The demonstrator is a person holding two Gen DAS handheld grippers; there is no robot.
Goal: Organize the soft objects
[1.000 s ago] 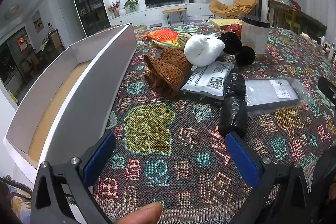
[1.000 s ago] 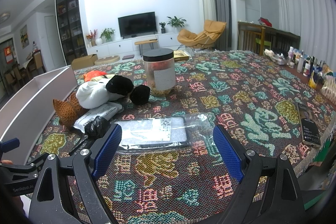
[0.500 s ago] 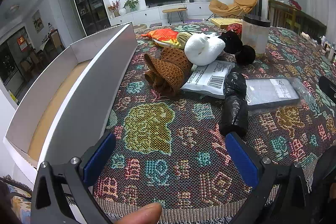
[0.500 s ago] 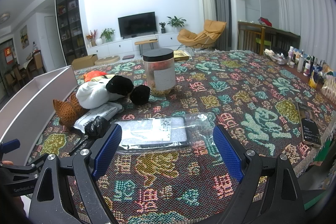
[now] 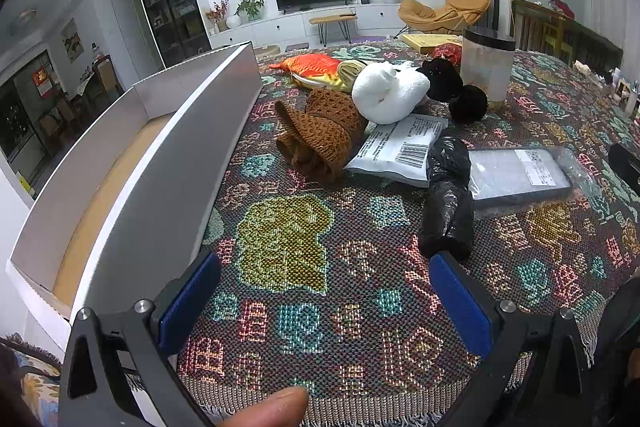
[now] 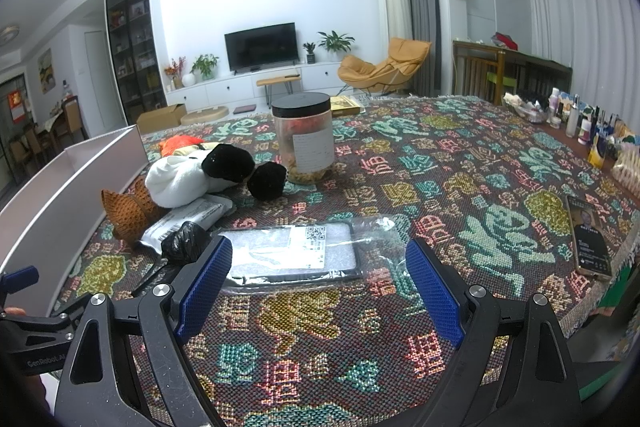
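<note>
Both tools hover low over the patterned tablecloth (image 5: 280,247) with nothing in their grip; the left gripper (image 5: 324,301) is spread wide and the right gripper (image 6: 320,285) likewise; the soft things lie in a cluster ahead — brown knitted piece (image 5: 320,135), white plush (image 5: 388,93) touching it, black bag (image 5: 448,199) nearer, orange fish toy (image 5: 316,67) behind; the long white box (image 5: 168,163) stands beside them at left
</note>
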